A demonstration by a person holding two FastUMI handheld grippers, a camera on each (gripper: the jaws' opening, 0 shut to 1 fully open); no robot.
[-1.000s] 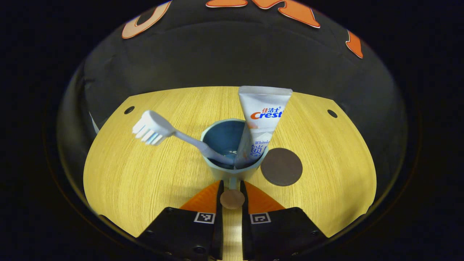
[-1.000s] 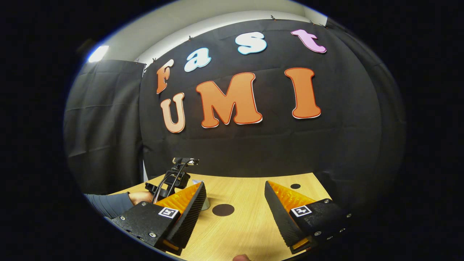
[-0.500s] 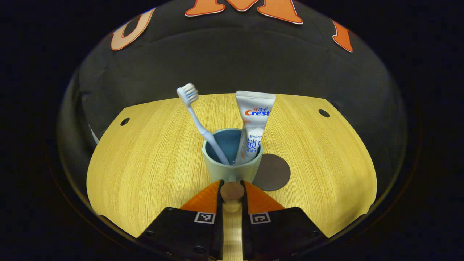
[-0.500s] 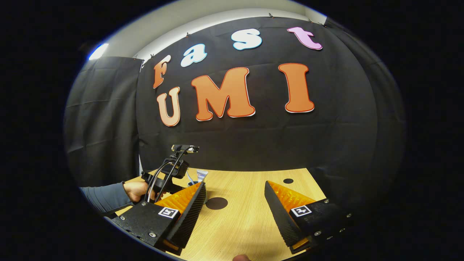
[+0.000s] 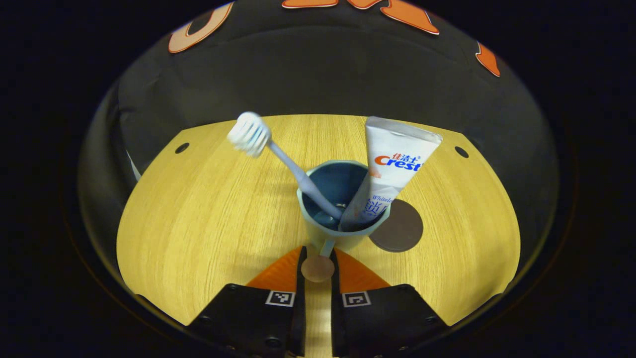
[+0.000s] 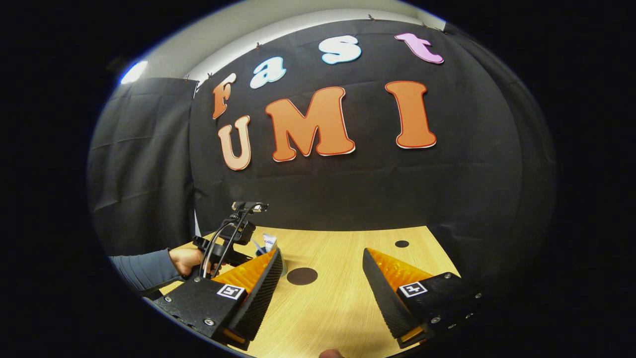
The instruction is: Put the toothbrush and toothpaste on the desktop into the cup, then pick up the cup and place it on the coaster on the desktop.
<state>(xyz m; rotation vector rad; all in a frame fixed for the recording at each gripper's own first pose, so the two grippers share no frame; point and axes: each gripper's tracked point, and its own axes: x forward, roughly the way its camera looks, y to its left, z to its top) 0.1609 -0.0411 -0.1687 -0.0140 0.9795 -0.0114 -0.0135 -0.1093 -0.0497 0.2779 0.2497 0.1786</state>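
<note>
A pale blue cup (image 5: 318, 233) sits straight ahead of my left gripper (image 5: 318, 259), which is shut on the cup's handle with its round brown knob (image 5: 317, 268). The toothbrush (image 5: 278, 154) leans left out of the cup, and the white toothpaste tube (image 5: 397, 164) leans right. Just right of the cup lies the dark round coaster (image 5: 403, 229), its left edge hidden behind the cup. I cannot tell whether the cup rests on the desktop. My right gripper (image 6: 320, 278) stands open and holds nothing above the desk. Beyond it are the coaster (image 6: 302, 276), the toothpaste tube (image 6: 270, 242) and the left gripper (image 6: 228, 238).
The wooden desktop (image 5: 198, 223) has small dark holes near its far corners (image 5: 182, 147) (image 5: 461, 151). The black booth wall rises right behind its far edge. A hand and a grey sleeve (image 6: 149, 266) hold the left gripper at the desk's left side.
The cup has tipped back toward my left gripper and shifted a little. The toothbrush and the tube have swung inside it. The right gripper has barely moved.
</note>
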